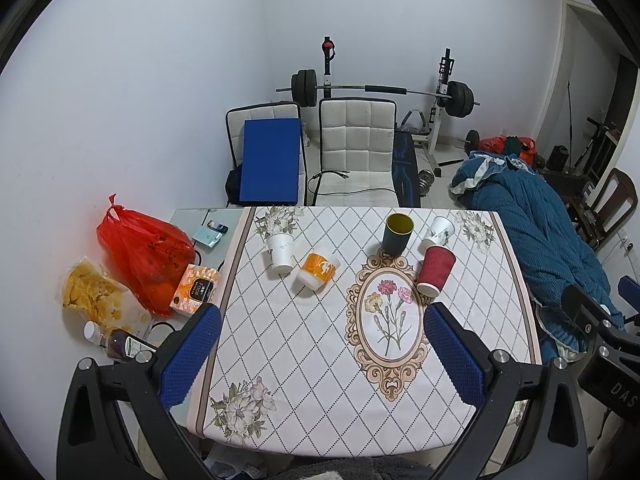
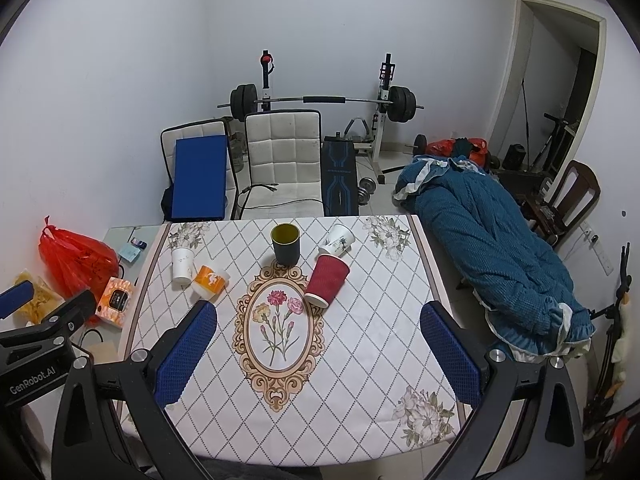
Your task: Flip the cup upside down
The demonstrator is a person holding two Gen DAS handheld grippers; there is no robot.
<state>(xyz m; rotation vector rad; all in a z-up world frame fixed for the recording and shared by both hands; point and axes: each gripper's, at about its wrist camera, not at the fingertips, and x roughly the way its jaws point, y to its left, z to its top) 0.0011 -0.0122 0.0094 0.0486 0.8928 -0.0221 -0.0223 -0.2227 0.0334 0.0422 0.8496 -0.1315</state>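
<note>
Left wrist view: the left claw [image 1: 322, 356] hangs above the near half of the surface [image 1: 320, 400], its blue, dimple-textured pads [image 1: 190, 356] spread wide and holding nothing. A glossy cloth with a diamond lattice and an oval carnation medallion [image 1: 387, 316] covers the surface. At 12 o'clock from the medallion a dark, straight-walled cup [image 1: 397, 234] with a yellow lining stands upright, mouth up. At 1 o'clock a ribbed red paper cup [image 1: 435, 271] sits tilted, wide rim down towards the camera, with a white printed paper cup [image 1: 438, 234] lying on its side just behind it. At 10 o'clock a white paper cup [image 1: 280, 250] stands inverted, and an orange-and-white mug [image 1: 318, 271] lies on its side just beside it. A crinkled red plastic bag [image 1: 144, 252] sits off the cloth at 9 o'clock.

Right wrist view: the right claw [image 2: 318, 354] hovers over the near edge, its blue pads [image 2: 450, 354] likewise wide apart and empty. The dark cup [image 2: 285, 244] stands at 12 o'clock from the medallion [image 2: 278, 320], the red cup [image 2: 327, 285] at 1 o'clock. The left claw's black frame [image 2: 40, 332] shows at 9 o'clock.
</note>
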